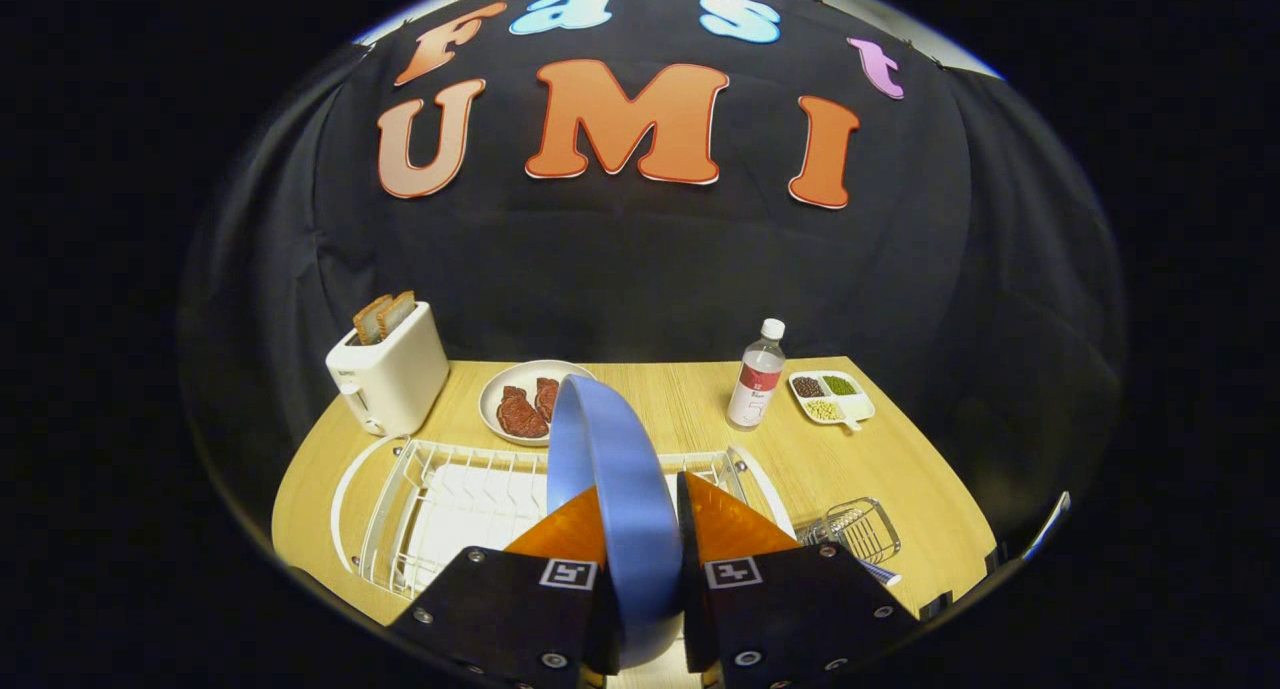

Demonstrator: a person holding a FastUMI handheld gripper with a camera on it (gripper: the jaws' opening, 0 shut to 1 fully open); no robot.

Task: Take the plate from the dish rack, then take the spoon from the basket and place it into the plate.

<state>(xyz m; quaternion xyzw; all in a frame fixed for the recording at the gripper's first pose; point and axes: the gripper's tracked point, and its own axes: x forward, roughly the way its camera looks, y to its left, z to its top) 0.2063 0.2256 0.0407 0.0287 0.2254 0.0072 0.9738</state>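
Gripper (pixel 640 529) clamping the blue plate (pixel 612 469) edge-on between both fingers, above the white dish rack (pixel 440 499).
The wire basket (pixel 862 529) sits right of the rack; what is probably the spoon's handle juts from it, indistinctly seen.

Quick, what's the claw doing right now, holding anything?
Claw: closed on the blue plate, gripped edge-on between both fingers, above the dish rack.

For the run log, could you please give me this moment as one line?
gripper: shut on plate | plate: on edge, above rack | spoon: not yet moved | basket: beside rack
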